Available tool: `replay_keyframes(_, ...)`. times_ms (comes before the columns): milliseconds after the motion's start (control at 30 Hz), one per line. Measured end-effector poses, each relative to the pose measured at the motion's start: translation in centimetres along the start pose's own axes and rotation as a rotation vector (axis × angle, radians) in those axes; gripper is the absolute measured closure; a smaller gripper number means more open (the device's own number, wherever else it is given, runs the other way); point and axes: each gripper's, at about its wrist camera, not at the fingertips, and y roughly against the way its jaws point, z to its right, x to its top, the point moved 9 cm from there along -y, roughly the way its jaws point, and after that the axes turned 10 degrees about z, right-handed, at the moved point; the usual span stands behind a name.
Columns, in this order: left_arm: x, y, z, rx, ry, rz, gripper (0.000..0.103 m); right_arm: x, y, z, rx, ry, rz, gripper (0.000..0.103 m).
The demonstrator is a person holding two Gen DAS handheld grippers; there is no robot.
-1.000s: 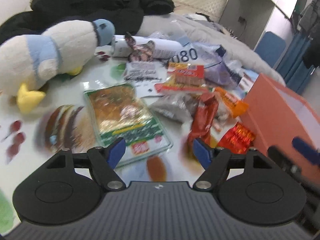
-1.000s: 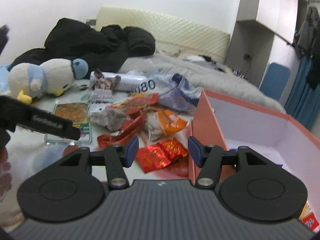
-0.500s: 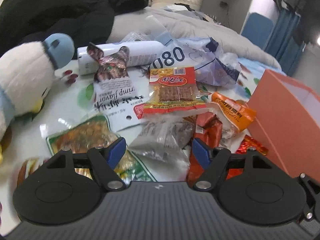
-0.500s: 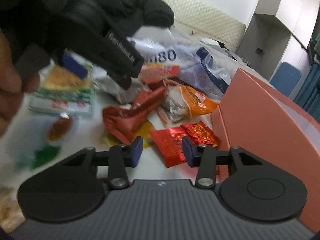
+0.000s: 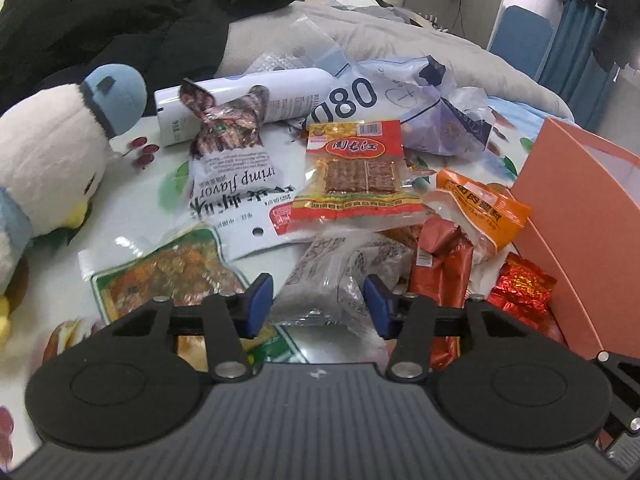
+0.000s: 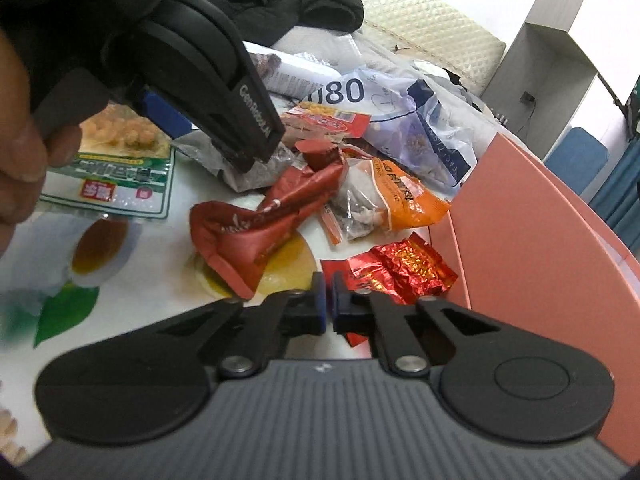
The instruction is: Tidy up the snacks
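Snack packets lie heaped on a printed tablecloth beside an orange box [image 5: 576, 216]. My left gripper [image 5: 319, 304] is open, its blue pads on either side of a clear packet with grey contents [image 5: 344, 268]. My right gripper [image 6: 329, 304] is shut on the corner of a shiny red foil packet [image 6: 400, 268] next to the orange box [image 6: 532, 240]. A crumpled red bag [image 6: 264, 228], an orange packet [image 6: 400, 196] and a green-edged flat packet [image 6: 116, 168] lie around. The left gripper's body [image 6: 208, 88] shows in the right wrist view above the pile.
A penguin plush [image 5: 52, 152] lies at the left. A white can [image 5: 244, 100], a shrimp flavour bag [image 5: 232, 176], a red and yellow cracker packet [image 5: 356, 172] and a plastic bag marked 080 [image 5: 400, 100] lie behind. Black coats [image 5: 120, 12] and bedding are beyond.
My right gripper has closed on the red foil packet's corner. My left gripper has moved forward and down over the clear grey packet, its pads somewhat closer together.
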Motion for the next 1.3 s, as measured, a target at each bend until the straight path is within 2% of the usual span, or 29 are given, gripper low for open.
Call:
replay_keyframes(333, -2.6, 6.1, 0.5, 0.034, 0.057, -0.017, 0.051, 1.0, 5.0, 0.3, 0.055, -0.039, 0.037, 0.101)
replay_keyframes(667, -5.9, 12.4, 1.9, 0.079, 0.072, -0.002, 0.053, -1.0, 11.1, 0.3, 0.112, 0.009, 0.034, 0.101)
replay_keyframes(733, -6.4, 13.5, 1.8, 0.078, 0.104, -0.005, 0.054, -1.4, 12.5, 0.4, 0.125, 0.009, 0.039, 0.101)
replay_keyframes(800, -6.9, 14.8, 1.8, 0.091, 0.118, 0.002, 0.058, -1.8, 13.8, 0.4, 0.150, 0.004, 0.041, 0.101)
replay_keyframes(833, -7.1, 15.4, 1.9, 0.101, 0.116, 0.008, 0.062, -2.0, 14.4, 0.3, 0.161, 0.006, 0.040, 0.101)
replay_keyframes(867, -7.3, 16.1, 2.0, 0.108, 0.119, 0.009, 0.071, -2.2, 15.0, 0.3, 0.172, 0.009, 0.041, 0.100)
replay_keyframes(1233, -10.1, 20.8, 3.8, 0.080, 0.175, 0.008, 0.073, -5.5, 19.7, 0.0, 0.272, 0.027, 0.028, 0.100)
replay_keyframes(1300, -10.5, 21.3, 3.7, 0.067, 0.193, 0.003, 0.073, -6.1, 20.1, 0.0, 0.276, 0.027, 0.026, 0.097)
